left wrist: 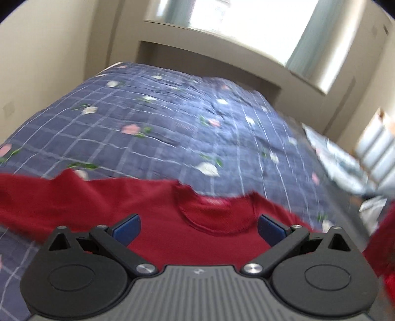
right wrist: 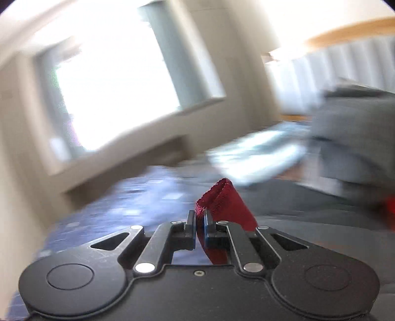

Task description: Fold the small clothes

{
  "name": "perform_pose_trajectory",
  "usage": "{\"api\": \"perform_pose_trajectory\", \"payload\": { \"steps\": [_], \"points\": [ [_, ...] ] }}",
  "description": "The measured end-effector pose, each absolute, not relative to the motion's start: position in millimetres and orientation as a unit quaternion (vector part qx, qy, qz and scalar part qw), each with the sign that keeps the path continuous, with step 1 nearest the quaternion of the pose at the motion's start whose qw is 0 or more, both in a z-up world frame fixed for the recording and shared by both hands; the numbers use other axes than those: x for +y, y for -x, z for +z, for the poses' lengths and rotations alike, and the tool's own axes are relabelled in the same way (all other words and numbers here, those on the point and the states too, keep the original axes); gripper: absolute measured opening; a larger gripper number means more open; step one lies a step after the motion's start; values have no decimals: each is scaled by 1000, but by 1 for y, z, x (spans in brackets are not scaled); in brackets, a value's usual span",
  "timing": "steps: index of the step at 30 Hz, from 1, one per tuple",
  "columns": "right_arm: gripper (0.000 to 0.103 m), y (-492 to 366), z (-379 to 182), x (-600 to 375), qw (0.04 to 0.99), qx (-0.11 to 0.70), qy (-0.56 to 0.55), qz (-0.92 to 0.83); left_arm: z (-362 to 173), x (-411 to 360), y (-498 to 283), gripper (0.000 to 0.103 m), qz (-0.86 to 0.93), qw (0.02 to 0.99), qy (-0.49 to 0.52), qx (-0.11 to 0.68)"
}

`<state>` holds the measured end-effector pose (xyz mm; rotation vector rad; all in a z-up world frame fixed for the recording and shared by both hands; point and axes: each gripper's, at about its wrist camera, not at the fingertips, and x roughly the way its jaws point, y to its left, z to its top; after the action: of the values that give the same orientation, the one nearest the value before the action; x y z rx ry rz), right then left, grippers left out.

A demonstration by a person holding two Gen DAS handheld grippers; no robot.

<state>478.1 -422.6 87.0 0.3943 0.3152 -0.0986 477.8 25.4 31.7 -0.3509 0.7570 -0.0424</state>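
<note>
Your left gripper (left wrist: 198, 228) is spread wide with nothing between the blue pads (left wrist: 127, 227), hovering over the chest of the red shirt (left wrist: 153, 212). Your right gripper (right wrist: 200, 226) is pinched tight on a doubled hemmed edge of the same red fabric; the folded end sticks up past the fingertips and leans right.

The shirt lies front-up on the blue checked floral bedspread (left wrist: 172, 116). Its neckline (left wrist: 217, 212) points away from you toward the window (left wrist: 246, 22), so the body axis runs near-to-far in the left wrist view. The sleeve-to-sleeve line runs left-right; one sleeve stretches off toward the frame's left edge. More red fabric shows at that view's far right, lifted off the bed. Which part of the shirt the right gripper has hold of, cannot tell.

Around it: a pale blue-white folded textile (left wrist: 338, 160) sits on the bed's right side, beside a grey mass (right wrist: 355, 138) seen from the right wrist. A slatted white panel (left wrist: 377, 150) stands beyond. Right wrist view is heavily blurred, details there are unreliable.
</note>
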Motion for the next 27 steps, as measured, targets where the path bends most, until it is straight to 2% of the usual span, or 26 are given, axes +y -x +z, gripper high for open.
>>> {"api": "perform_pose_trajectory", "payload": {
  "steps": [5, 12, 17, 21, 24, 26, 27],
  "points": [
    [6, -507, 90, -305, 967, 168, -173, 77, 51, 95, -455, 102, 17, 916, 216, 336],
    [6, -512, 25, -164, 944, 253, -122, 174, 51, 163, -437, 102, 65, 912, 241, 324],
    [5, -503, -40, -97, 918, 329, -79, 206, 36, 176, -441, 102, 59, 910, 244, 329],
    [7, -491, -58, -81, 907, 349, -60, 227, 19, 170, -450, 102, 31, 910, 251, 329],
    [33, -485, -51, -102, 899, 349, -74, 256, 2, 162, -463, 102, 11, 902, 266, 339],
    [67, -477, -40, -128, 901, 338, -68, 264, -9, 151, -471, 102, -2, 899, 268, 345],
    [73, -474, -35, -144, 905, 329, -62, 264, -14, 145, -476, 102, -10, 899, 265, 349]
  ]
}}
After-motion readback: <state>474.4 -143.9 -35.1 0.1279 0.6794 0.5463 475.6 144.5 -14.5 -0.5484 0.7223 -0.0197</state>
